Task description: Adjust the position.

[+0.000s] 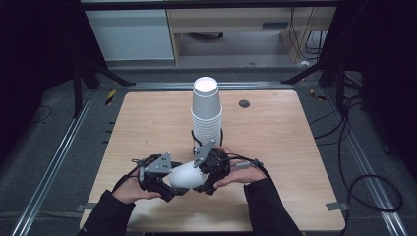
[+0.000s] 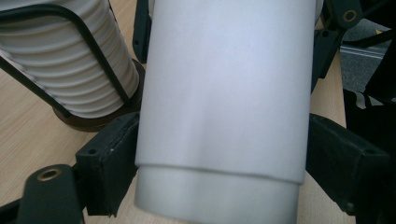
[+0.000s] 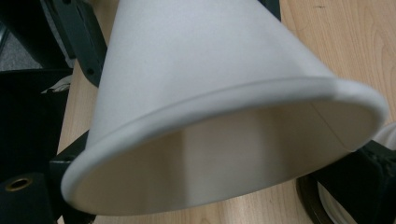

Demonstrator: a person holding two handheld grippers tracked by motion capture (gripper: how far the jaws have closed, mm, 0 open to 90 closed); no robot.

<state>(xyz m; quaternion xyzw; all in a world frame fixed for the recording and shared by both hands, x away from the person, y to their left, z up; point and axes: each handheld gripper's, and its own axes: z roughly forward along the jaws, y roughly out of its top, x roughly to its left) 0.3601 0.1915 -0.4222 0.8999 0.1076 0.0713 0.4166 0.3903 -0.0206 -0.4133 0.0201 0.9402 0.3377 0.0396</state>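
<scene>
Two grippers clamp one white paper cup (image 1: 186,175) between them. Left gripper (image 1: 167,186) jaws pinch cup wall at base end, where inner cup protrudes; right gripper (image 1: 209,178) jaws closed on wall near rim. Cup lies sideways above wooden table (image 1: 147,123), just in front of tall cup stack (image 1: 206,110) in black wire holder (image 2: 88,46).

The cup (image 2: 219,93) runs off the top and bottom of the left gripper view, hiding its rim, and its top is cut off in the right gripper view.
</scene>
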